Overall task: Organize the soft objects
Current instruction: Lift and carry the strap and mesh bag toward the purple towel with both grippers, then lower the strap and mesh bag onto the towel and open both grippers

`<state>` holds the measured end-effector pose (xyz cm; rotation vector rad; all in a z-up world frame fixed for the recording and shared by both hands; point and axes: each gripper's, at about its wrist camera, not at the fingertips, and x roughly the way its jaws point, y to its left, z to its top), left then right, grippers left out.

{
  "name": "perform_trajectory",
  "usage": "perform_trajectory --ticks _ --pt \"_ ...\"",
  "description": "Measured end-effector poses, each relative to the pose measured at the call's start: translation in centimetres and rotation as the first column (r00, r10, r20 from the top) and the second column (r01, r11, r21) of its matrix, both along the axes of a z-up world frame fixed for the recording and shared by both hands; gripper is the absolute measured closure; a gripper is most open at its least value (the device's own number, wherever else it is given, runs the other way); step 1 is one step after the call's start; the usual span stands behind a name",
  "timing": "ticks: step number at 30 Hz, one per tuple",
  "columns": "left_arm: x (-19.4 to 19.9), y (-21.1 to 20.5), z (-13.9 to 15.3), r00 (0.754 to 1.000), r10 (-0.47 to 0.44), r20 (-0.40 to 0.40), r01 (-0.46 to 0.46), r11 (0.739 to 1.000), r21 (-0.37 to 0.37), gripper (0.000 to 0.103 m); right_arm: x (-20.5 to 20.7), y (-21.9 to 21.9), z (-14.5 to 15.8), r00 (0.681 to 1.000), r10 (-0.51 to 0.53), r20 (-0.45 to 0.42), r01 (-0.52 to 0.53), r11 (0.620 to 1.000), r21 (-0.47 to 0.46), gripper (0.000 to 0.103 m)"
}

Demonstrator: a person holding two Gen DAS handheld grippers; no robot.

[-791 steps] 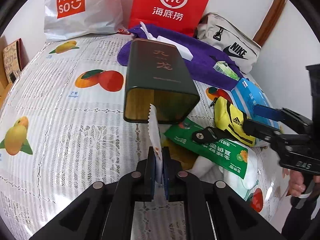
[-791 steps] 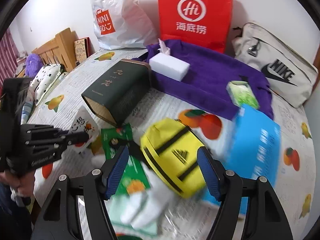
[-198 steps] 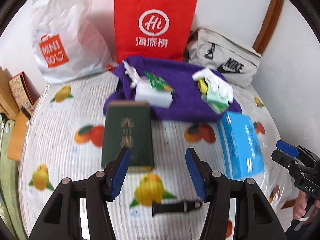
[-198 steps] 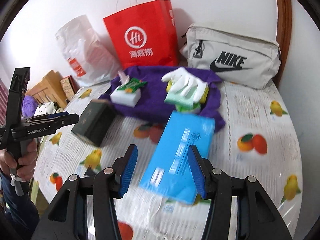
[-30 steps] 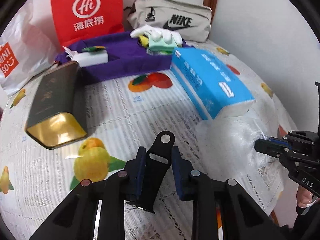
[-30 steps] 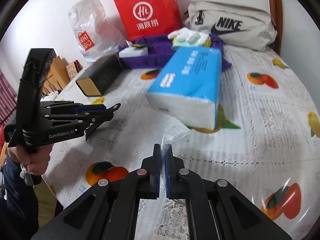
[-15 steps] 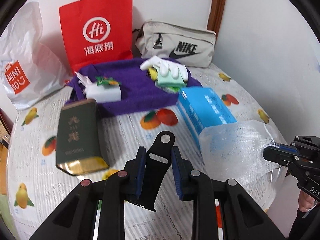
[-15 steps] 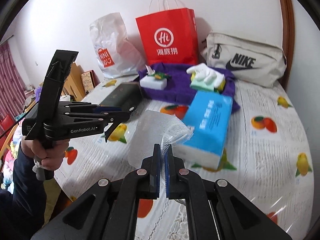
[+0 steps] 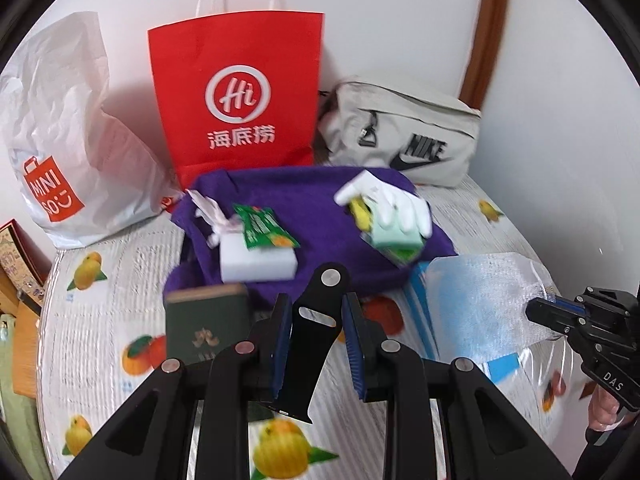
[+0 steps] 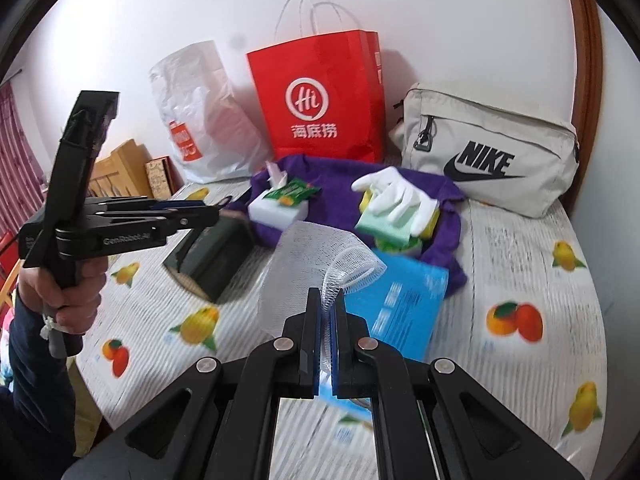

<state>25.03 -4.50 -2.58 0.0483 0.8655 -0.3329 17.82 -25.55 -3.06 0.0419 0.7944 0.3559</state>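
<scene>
Over the fruit-print tablecloth (image 9: 120, 280), through my left wrist camera, my left gripper (image 9: 316, 334) is clamped on a flat black strap (image 9: 310, 344) that stands up between the blue pads and sticks out below them. Ahead lies the purple towel (image 9: 316, 208), carrying a white sponge block (image 9: 258, 258) with a green packet (image 9: 264, 228) on it, and a white glove (image 9: 394, 204) draped over a green pack. At the right edge the right gripper (image 9: 538, 314) holds a sheet of white mesh (image 9: 480, 300) in front of the blue tissue pack (image 9: 500, 368). The strap looks stiff enough to keep its shape, so a mid-length pinch should serve.

From the right wrist camera, my right gripper (image 10: 327, 320) is pressed together on a bunched edge of the mesh (image 10: 316, 260), which balloons upward and hangs above the table, near the towel (image 10: 340, 196). I judge it very light, limp and easily snagged; an edge grip will let it flop, so it should be lowered onto the towel slowly. The left gripper (image 10: 212, 212) hovers above the dark green tin (image 10: 212, 260).
</scene>
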Motion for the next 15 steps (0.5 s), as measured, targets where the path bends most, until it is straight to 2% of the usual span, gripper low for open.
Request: perform_trajectory --ticks 15 --pt "7.8 1.1 -0.8 0.998 0.055 -0.038 -0.055 0.998 -0.008 0.078 9.9 0.6 0.7 1.000 -0.026 0.005 0.026 1.000 0.005 0.099"
